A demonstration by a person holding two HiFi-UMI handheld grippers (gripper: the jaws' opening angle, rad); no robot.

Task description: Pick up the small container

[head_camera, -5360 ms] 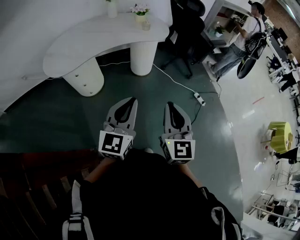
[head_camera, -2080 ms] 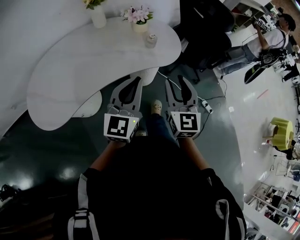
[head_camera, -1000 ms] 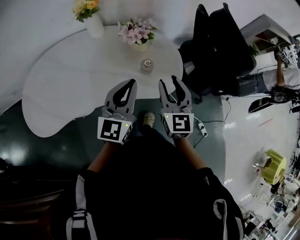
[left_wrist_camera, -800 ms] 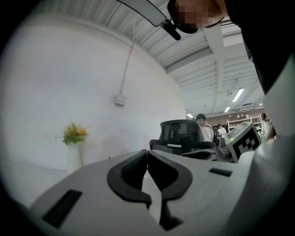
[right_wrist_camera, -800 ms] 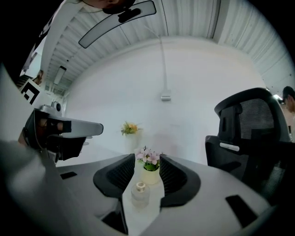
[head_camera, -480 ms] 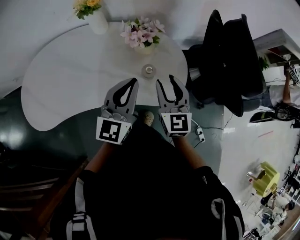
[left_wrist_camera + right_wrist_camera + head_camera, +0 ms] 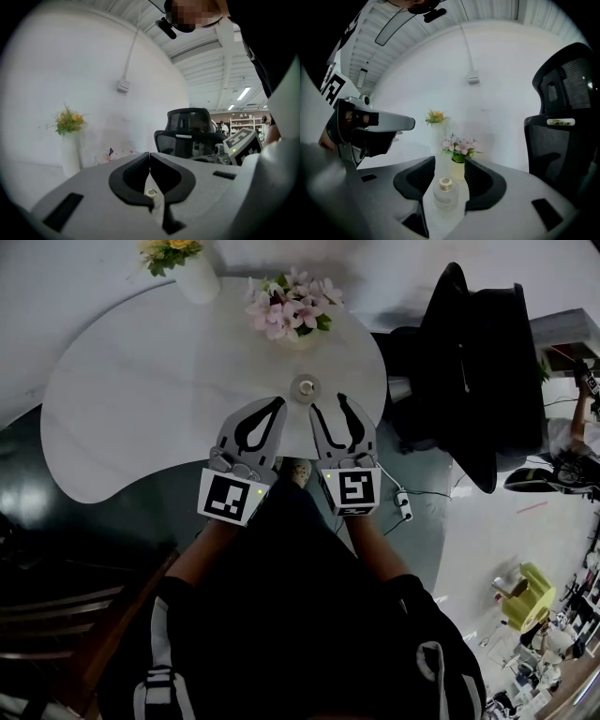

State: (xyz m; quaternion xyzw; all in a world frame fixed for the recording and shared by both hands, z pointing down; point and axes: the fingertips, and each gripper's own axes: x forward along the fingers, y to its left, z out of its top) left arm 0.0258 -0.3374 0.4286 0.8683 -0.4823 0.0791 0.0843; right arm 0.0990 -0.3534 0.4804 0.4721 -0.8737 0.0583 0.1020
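Note:
The small container (image 7: 304, 387), a clear glass jar with a pale round cap, stands on the white table (image 7: 141, 399) near its front edge. My right gripper (image 7: 328, 402) is just short of it, jaws opening, nothing touching the pads. In the right gripper view the small container (image 7: 446, 192) shows low between the two black fingers (image 7: 423, 176), apart from both. My left gripper (image 7: 278, 401) hovers beside it on the left with its jaws shut and empty; in the left gripper view the fingertips (image 7: 149, 154) meet.
A pot of pink flowers (image 7: 291, 310) stands right behind the container, and a white vase of yellow flowers (image 7: 192, 268) at the table's far edge. A black office chair (image 7: 478, 362) stands to the right. A power strip (image 7: 403, 507) lies on the dark floor.
Both grippers have moved forward over the table's edge towards the container. The right jaws have spread wider. The left jaws have stayed shut.

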